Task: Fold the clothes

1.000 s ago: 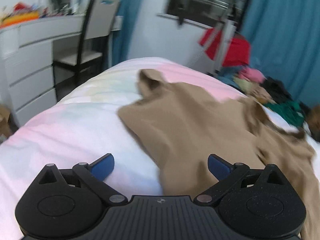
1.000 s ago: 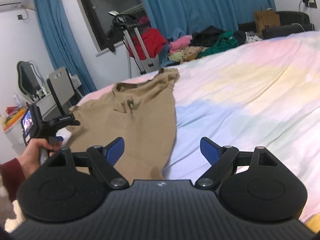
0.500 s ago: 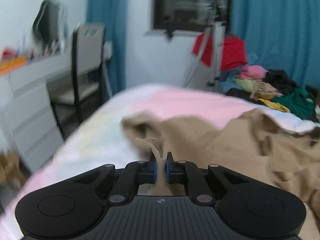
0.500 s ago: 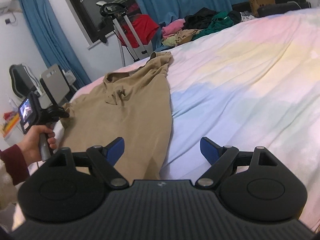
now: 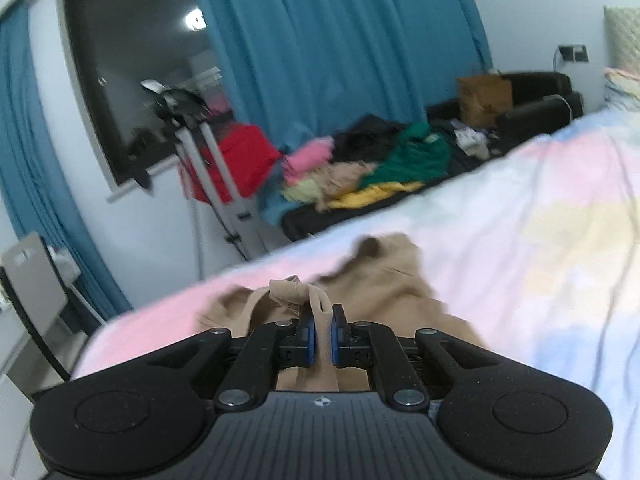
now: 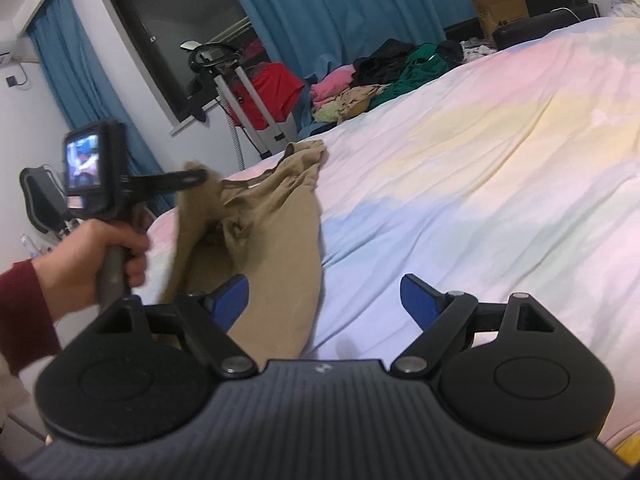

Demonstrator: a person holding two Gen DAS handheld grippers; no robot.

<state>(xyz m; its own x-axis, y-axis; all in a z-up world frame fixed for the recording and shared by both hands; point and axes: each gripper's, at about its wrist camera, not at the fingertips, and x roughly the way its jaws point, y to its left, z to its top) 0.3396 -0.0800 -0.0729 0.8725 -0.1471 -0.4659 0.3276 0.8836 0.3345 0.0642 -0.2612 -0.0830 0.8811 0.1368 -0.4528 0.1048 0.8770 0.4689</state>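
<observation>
Pastel bed [image 6: 500, 128], clothes pile [image 6: 380, 76] behind. Left gripper [image 5: 320, 330] pinches lifted shirt [image 6: 276, 240] edge; rest lies on bed. Right gripper [image 6: 322, 300] wide, empty. Risk: thin pinch slips, fabric bunches.

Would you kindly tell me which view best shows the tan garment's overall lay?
The right wrist view: the tan garment shows lengthwise on the bed, one edge lifted by the left gripper. The left wrist view shows only bunched cloth at its fingertips.
</observation>
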